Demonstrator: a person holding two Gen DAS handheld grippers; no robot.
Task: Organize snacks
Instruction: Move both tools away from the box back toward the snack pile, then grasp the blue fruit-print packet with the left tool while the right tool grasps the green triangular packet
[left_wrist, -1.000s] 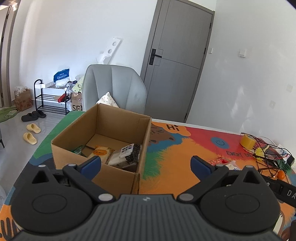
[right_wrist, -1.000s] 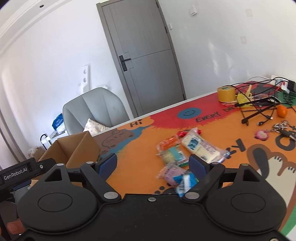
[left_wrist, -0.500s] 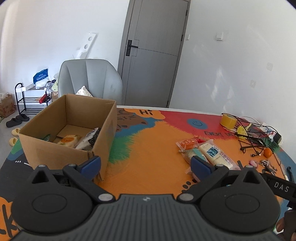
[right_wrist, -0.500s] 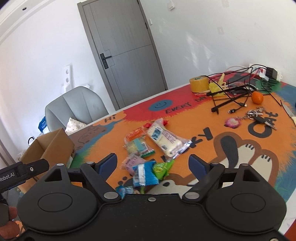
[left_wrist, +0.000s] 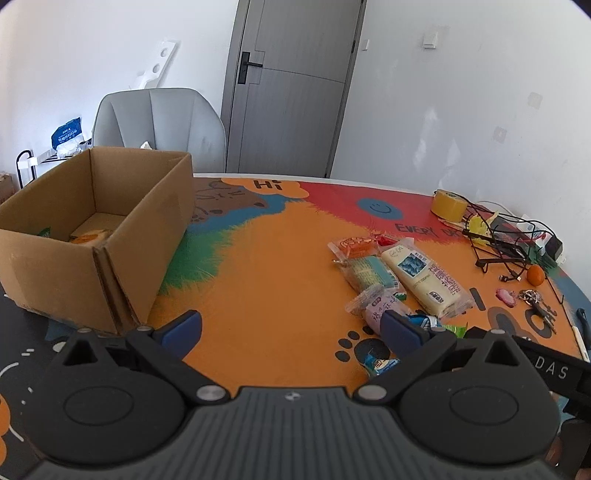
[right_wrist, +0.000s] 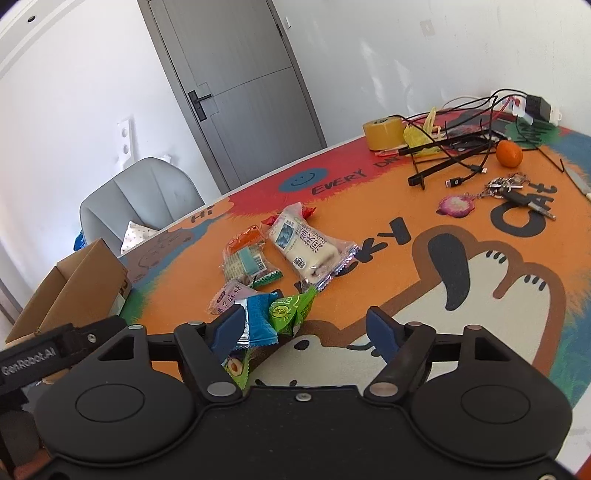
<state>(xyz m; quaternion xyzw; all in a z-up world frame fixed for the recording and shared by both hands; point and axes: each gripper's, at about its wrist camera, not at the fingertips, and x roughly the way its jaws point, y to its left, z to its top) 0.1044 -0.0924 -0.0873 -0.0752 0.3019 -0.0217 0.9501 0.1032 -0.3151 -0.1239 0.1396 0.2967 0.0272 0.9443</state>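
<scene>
Cardboard box (left_wrist: 110, 236) sits ahead-left of the open, empty left tool (left_wrist: 291, 328). Snack packets (right_wrist: 266, 273) lie just ahead of the open right tool (right_wrist: 306, 328); the worktop (right_wrist: 369, 266) mat reads "EVERY DAY" and "Hi".

wrapped snacks (right_wrist: 280, 266) clustered flat, cardboard box (left_wrist: 99, 229) open

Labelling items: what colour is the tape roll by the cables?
Yellow tape roll, clearest in the right wrist view.
</scene>
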